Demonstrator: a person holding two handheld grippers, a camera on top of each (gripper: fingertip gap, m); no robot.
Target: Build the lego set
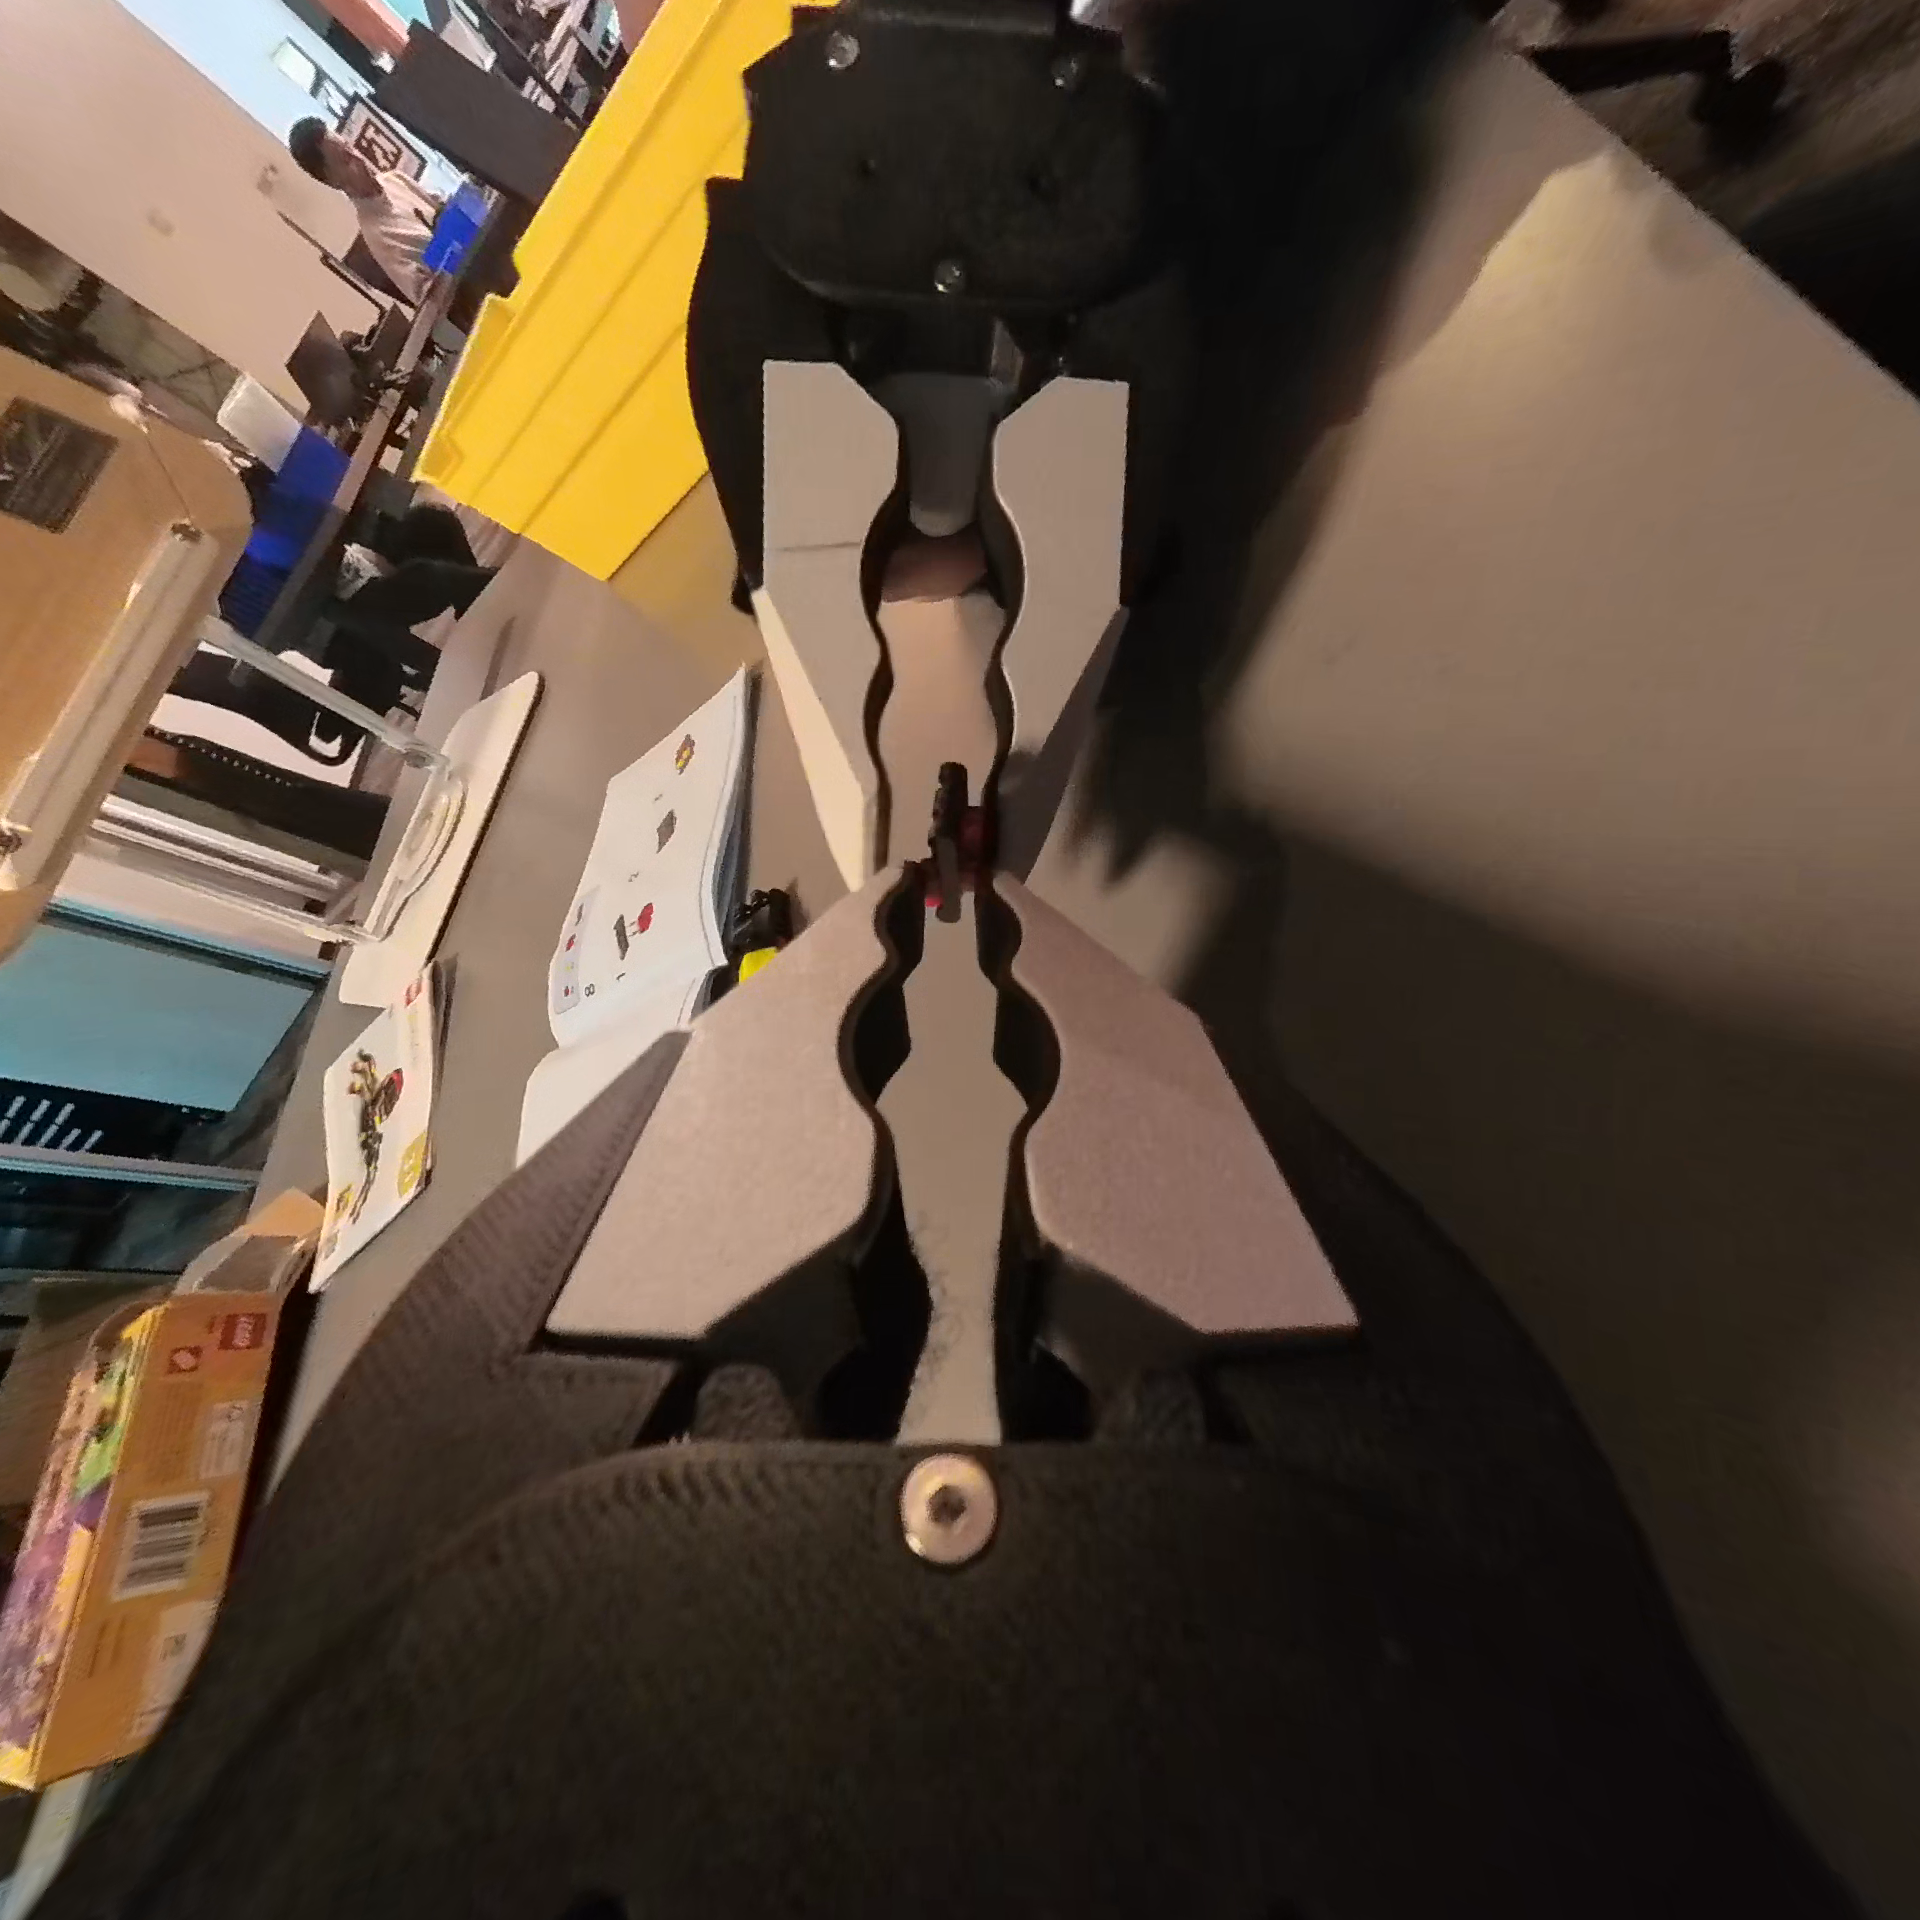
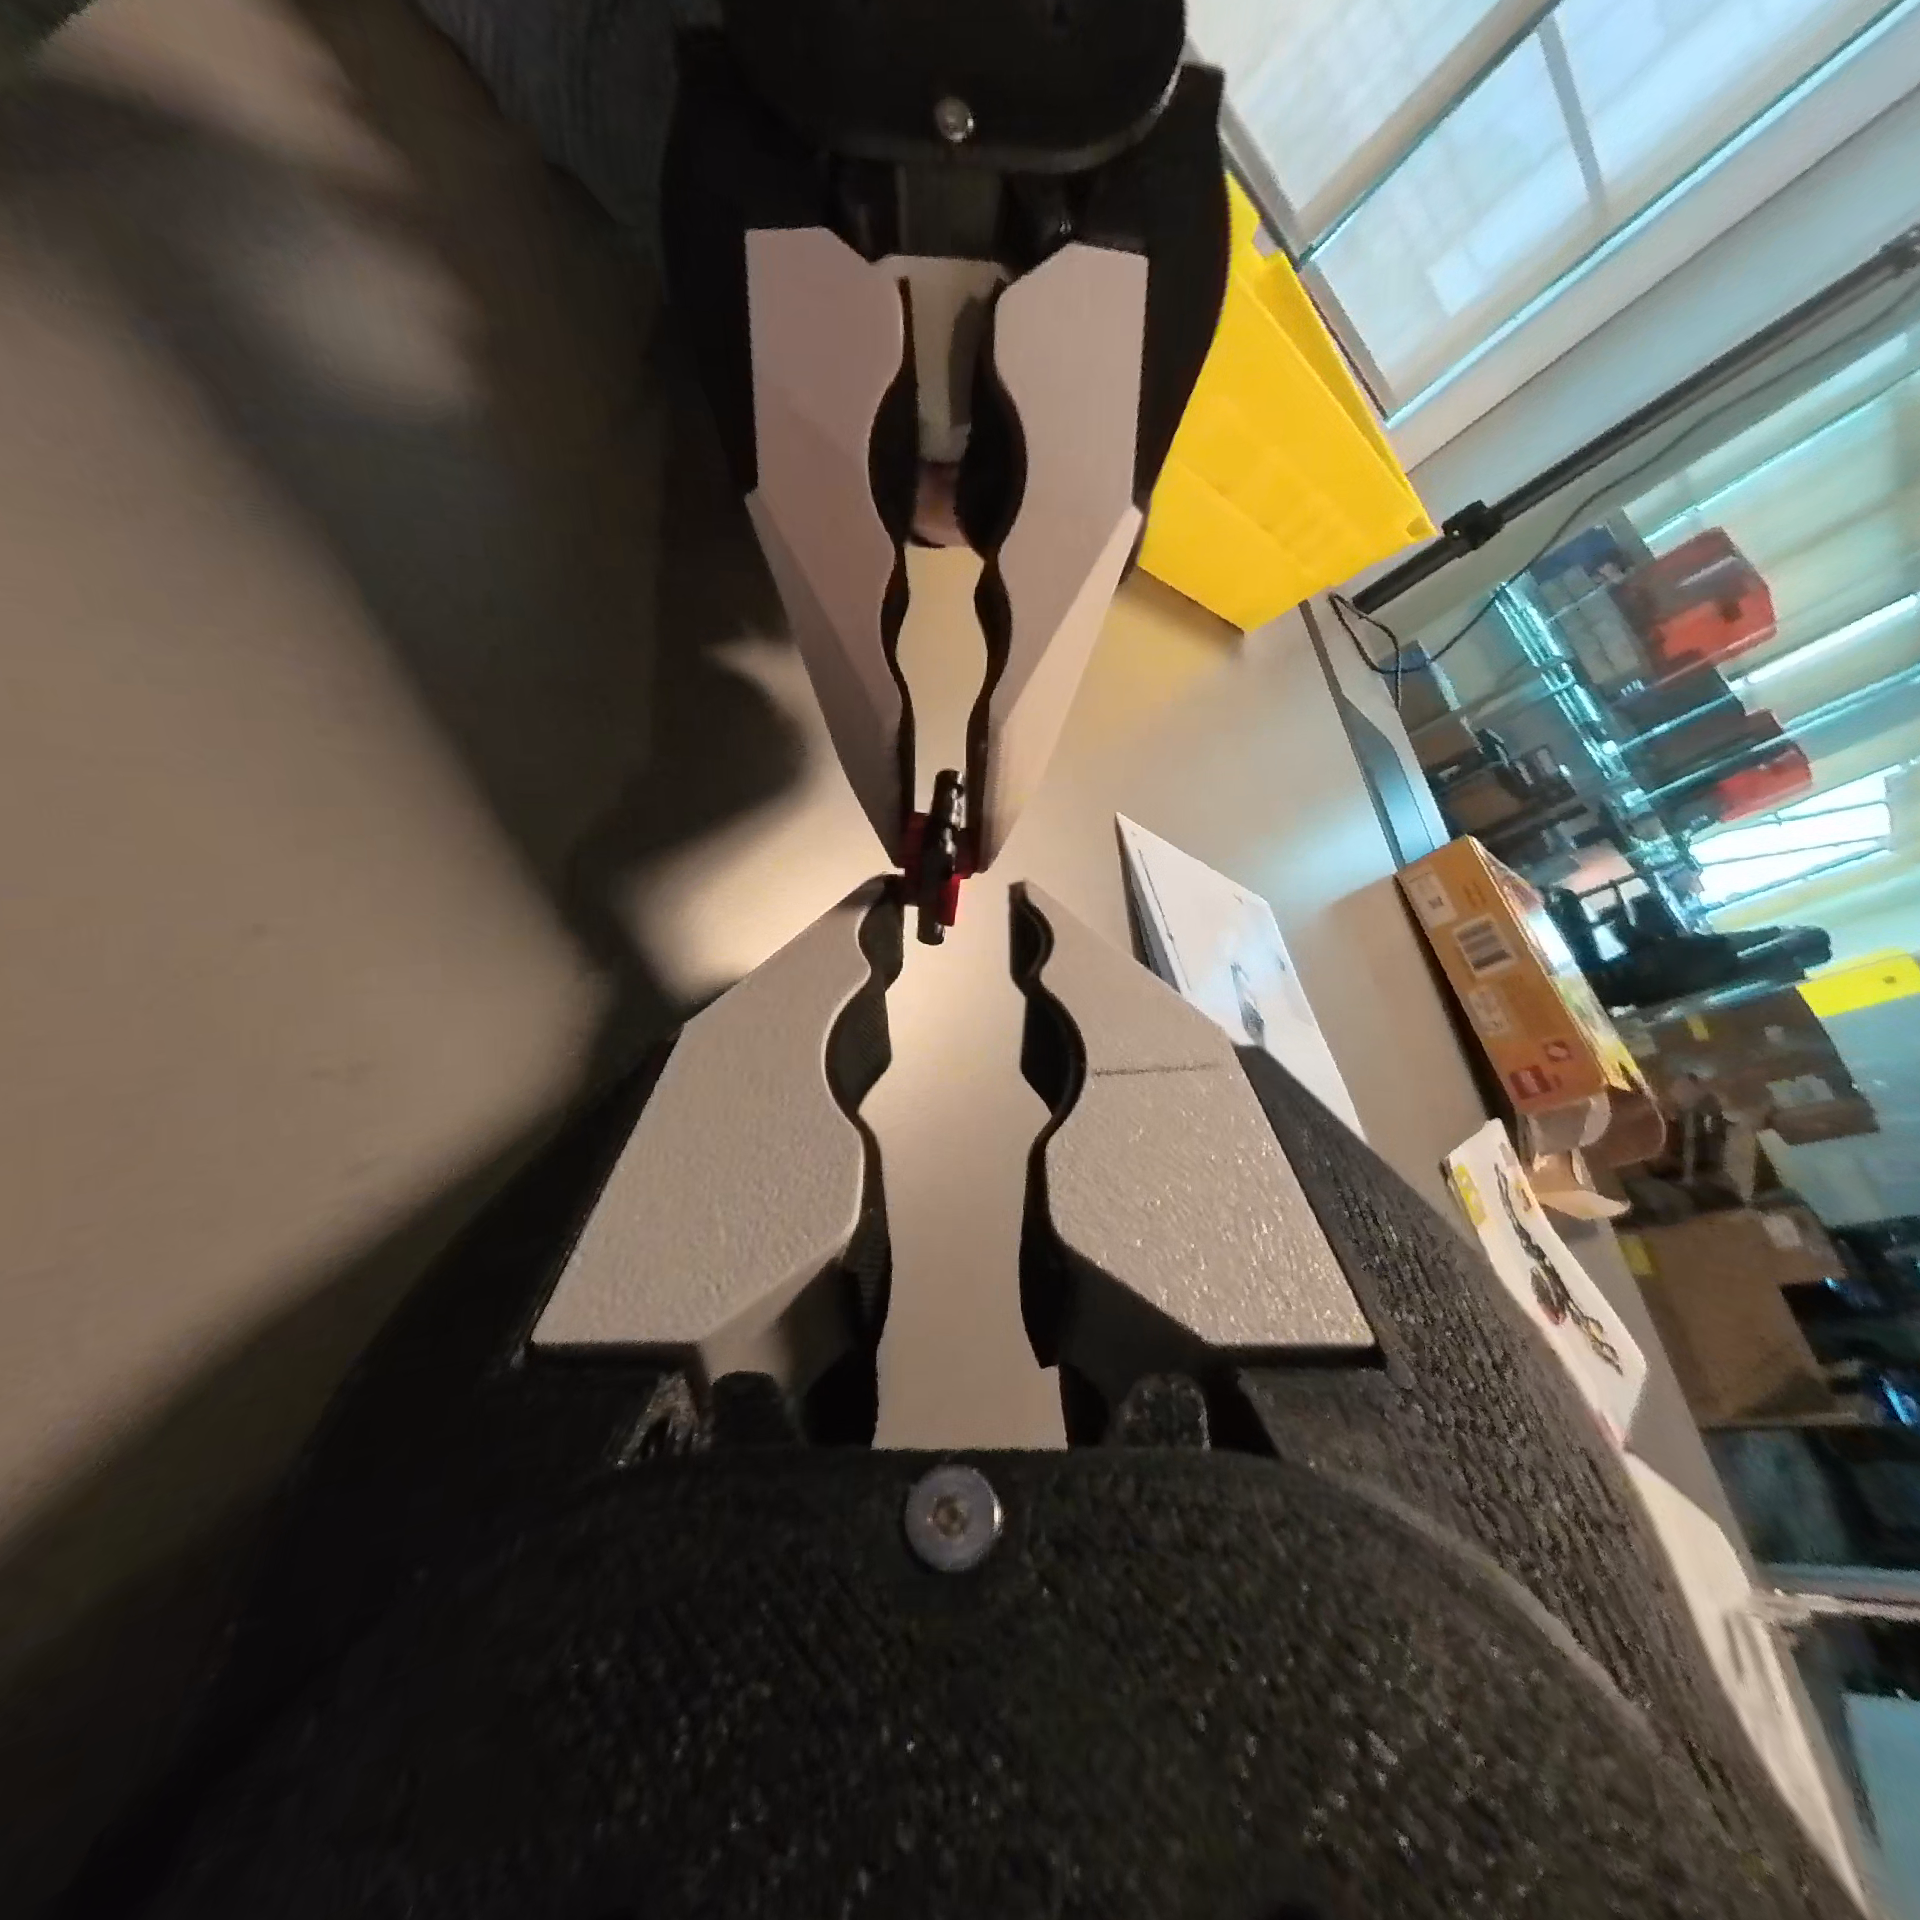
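mid-assembly, tip to tip above the table [image 2: 1195,727]: left gripper [image 1: 948,899] pinching the small black-and-red piece [image 2: 213,868], right gripper [image 2: 945,904] spread beside it; next, likely close and press squarely.

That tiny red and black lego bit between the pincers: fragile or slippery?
Probably light: the lego piece is tiny beside the left gripper pinching it. It looks like several joined parts, so a sideways push may pop them apart. Held only at the tips, it could twist.

Left wrist view: bin [image 1: 582,343] upper left on table [image 1: 1558,831]; open booklet [image 1: 655,873] centre left; leaflet [image 1: 379,1122] below it; box [image 1: 135,1538] lower left.
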